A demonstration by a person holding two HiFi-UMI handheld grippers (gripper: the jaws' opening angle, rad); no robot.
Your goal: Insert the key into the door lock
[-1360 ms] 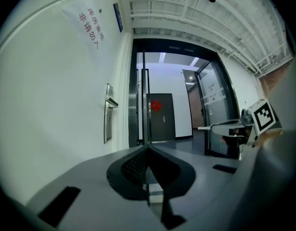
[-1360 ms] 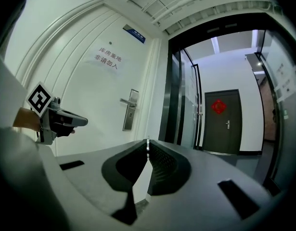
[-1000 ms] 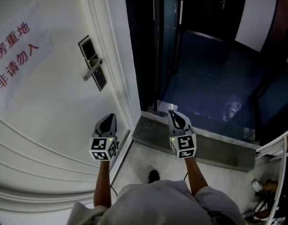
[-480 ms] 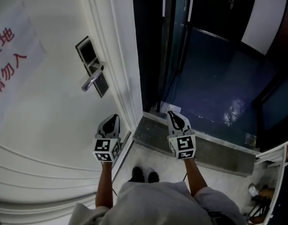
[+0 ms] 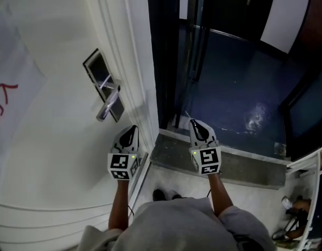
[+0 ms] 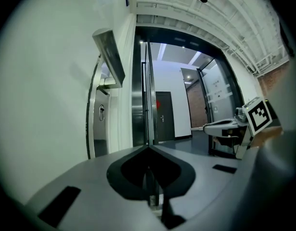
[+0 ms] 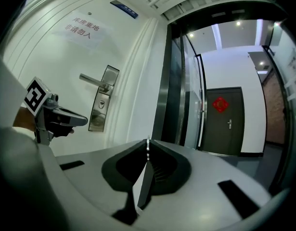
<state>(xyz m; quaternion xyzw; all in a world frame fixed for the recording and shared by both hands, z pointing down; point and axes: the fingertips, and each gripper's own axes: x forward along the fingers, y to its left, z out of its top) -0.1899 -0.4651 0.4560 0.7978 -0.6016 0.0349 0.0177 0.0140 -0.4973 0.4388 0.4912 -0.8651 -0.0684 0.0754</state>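
Note:
The lock plate [image 5: 104, 86] with its lever handle [image 5: 109, 104] sits on the white door [image 5: 51, 156], up and left of both grippers. In the right gripper view the lock plate [image 7: 100, 100] stands far left of my jaws. My right gripper [image 5: 196, 124] points level at the open doorway, shut on a thin silver key [image 7: 148, 146] seen edge-on at the jaw tips. In the left gripper view the key [image 6: 198, 128] pokes out of the right gripper [image 6: 224, 126]. My left gripper [image 5: 131, 130] hangs by the door's edge below the handle, jaws together with nothing in them.
A stone threshold [image 5: 229, 163] crosses the doorway; beyond it is a dark blue floor [image 5: 234, 82] and a metal-framed glass panel [image 5: 194, 46]. A paper sign [image 5: 6, 95] with red characters hangs on the door. Far off is a dark door [image 7: 224, 121].
The person has stepped forward: the lock and handle have come closer and lower in the head view. Both grippers moved forward together and stayed closed.

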